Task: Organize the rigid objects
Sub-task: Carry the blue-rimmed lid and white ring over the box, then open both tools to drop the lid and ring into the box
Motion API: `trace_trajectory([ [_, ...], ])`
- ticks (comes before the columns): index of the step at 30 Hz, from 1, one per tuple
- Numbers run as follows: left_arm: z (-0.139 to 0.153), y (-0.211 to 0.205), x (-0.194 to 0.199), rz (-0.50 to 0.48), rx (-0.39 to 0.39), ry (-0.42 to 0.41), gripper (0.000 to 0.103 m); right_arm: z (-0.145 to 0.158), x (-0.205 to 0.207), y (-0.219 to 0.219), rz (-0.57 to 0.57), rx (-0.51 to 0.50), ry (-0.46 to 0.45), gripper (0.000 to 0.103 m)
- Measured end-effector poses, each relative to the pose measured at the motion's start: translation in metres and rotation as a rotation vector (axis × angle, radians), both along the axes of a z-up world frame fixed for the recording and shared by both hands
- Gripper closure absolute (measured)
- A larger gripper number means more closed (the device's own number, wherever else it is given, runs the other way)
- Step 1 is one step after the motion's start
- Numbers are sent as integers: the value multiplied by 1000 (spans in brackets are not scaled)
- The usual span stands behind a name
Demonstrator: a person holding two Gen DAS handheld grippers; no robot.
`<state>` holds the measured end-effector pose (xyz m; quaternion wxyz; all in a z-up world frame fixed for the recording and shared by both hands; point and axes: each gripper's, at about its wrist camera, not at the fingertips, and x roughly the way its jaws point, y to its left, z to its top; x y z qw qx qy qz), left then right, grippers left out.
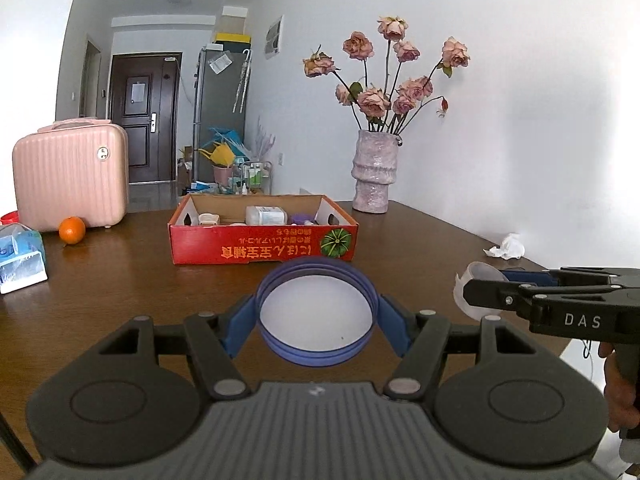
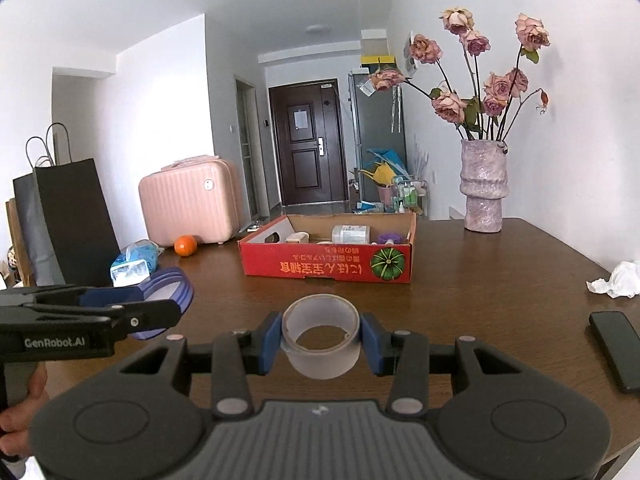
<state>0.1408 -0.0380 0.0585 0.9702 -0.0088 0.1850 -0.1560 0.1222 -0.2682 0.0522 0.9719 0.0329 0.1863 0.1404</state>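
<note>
My left gripper (image 1: 316,316) is shut on a round blue lid (image 1: 316,342) with a white inner face, held above the brown table (image 1: 120,280). My right gripper (image 2: 321,334) is shut on a roll of clear tape (image 2: 322,356), also lifted off the table. Each gripper shows at the edge of the other's view: the right gripper (image 1: 486,292) with the tape at the right, the left gripper (image 2: 160,300) with the lid at the left. Straight ahead lies a red cardboard box (image 1: 256,246), open on top, (image 2: 320,268), holding a white bottle (image 1: 266,215) and several small items.
A pink case (image 1: 70,172) and an orange (image 1: 72,230) stand at the table's back left, a tissue pack (image 1: 20,256) nearer. A vase of dried roses (image 1: 374,172) is behind the box. A crumpled tissue (image 2: 616,280) and a black phone (image 2: 618,348) lie right.
</note>
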Motion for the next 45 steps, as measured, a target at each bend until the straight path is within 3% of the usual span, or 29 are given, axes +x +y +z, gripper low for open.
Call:
trace_trajectory([
  [7,2,-2,33,-1,19,-11,36,-2,29,1,1,-10,4,61],
  [14,13,-7,109,0,49,-23,36,9,97,2,11,-44,-8,61],
  [22,8,-22,232,-18,69,5,36,22,230,0,46,-14,16,61],
  [27,-7,-34,314,-55,70,60,36,13,331,-3,54,-4,98,61],
  [33,-38,-45,385,-85,106,149,36,-9,435,3,70,49,218,61],
  [37,-55,-48,411,-99,116,187,32,-25,479,20,86,45,260,59],
  [39,-60,-46,418,-115,100,184,18,-32,493,29,96,54,274,57],
  [43,-59,-30,421,-116,53,168,12,-40,501,36,105,76,262,50],
  [45,-57,-25,423,-96,65,166,12,-42,501,34,101,96,252,50],
])
